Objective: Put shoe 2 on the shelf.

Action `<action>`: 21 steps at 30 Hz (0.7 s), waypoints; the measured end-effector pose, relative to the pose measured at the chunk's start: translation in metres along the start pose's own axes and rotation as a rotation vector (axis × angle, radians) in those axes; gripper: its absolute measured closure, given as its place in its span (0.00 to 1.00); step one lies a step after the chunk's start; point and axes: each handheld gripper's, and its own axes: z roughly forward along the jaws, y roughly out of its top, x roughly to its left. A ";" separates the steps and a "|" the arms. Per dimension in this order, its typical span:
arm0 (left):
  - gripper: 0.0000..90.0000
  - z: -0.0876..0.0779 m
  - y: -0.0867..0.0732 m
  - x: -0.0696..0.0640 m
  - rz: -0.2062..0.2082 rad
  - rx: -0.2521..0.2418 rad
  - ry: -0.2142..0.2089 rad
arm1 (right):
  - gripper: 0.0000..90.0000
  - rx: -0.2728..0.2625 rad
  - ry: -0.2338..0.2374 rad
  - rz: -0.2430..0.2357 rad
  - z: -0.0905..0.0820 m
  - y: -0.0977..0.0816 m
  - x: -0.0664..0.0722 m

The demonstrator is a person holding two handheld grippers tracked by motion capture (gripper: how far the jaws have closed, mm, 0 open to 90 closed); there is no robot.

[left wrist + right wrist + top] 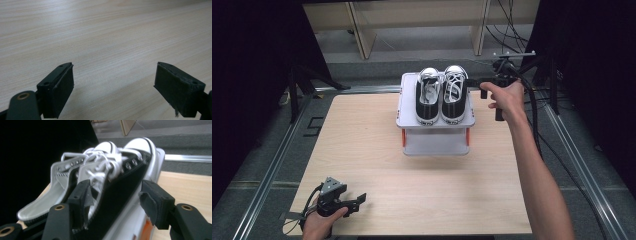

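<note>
Item one, your right gripper: it sits at the right edge of the upper shelf, held in your right hand with the arm stretched across the table. In the right gripper view its jaws stand spread, one pad inside the collar of the right shoe and the other outside its black canvas wall, with a gap on the outer side, so the wall lies between them unpinched. Item two, the pair: the right shoe and the left shoe stand side by side, touching, on the top tier of the shoe rack, white toe caps pointing away from you, heels toward you, white laces loose over the tongues. Item three, the rack itself: grey, two tiers, orange posts between them, standing at the far middle of the table. Item four, your left gripper: it rests low at the near left corner of the table in your left hand, well apart from the rack; in the left gripper view its jaws are wide apart with bare wood between them
</note>
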 end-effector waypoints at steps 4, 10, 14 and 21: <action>0.17 0.001 0.000 0.001 0.004 0.000 0.007 | 0.46 -0.006 0.019 -0.007 -0.010 -0.014 -0.010; 0.17 0.001 0.000 0.002 0.001 -0.002 0.008 | 0.43 -0.024 0.065 -0.037 -0.024 -0.037 -0.013; 0.17 0.000 0.000 0.001 -0.010 0.004 0.006 | 0.42 -0.050 0.078 -0.075 -0.033 -0.055 -0.008; 0.17 0.001 -0.001 0.002 0.000 -0.002 0.007 | 0.38 -0.047 0.091 -0.134 -0.041 -0.092 0.002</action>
